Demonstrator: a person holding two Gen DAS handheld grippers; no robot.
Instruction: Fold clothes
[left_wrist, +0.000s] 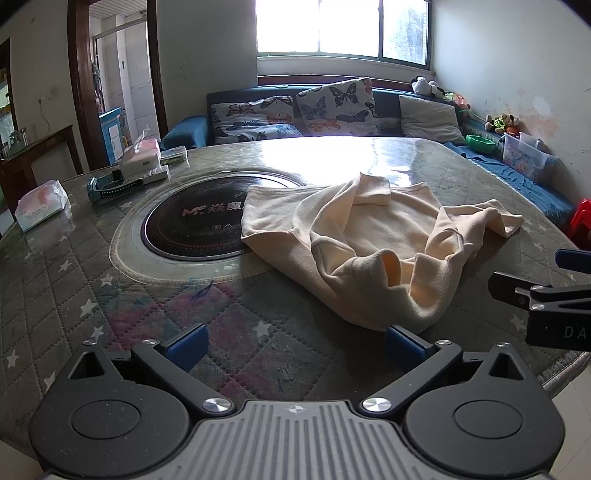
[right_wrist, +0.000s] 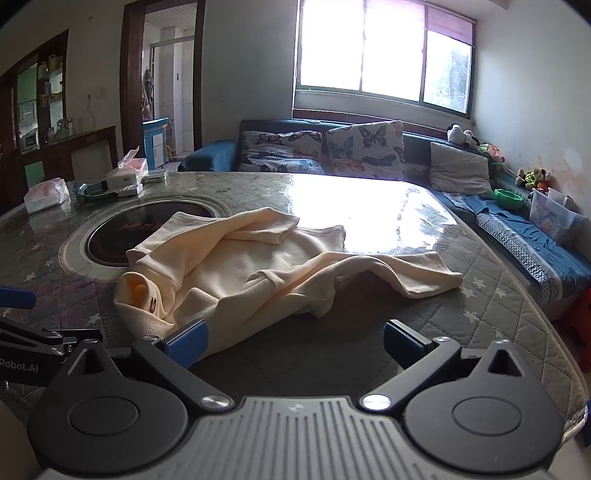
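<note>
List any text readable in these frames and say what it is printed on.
"Robot.AI": body of the left tongs, seen from the right wrist.
"DA", cut off at the frame edge: body of the right tongs.
Logo with Chinese characters on the round cooktop: only partly legible.
Tissue pack print: too small.

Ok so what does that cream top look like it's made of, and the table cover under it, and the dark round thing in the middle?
Cream top: soft matte knit, probably fleece or cotton; it lies in thick, rounded folds. Table cover: quilted fabric with stitched diamonds and stars, seemingly under a clear glossy sheet, since it mirrors the window. Round plate: smooth black glass or ceramic, likely a built-in cooktop; it is shiny with printed lettering.
</note>
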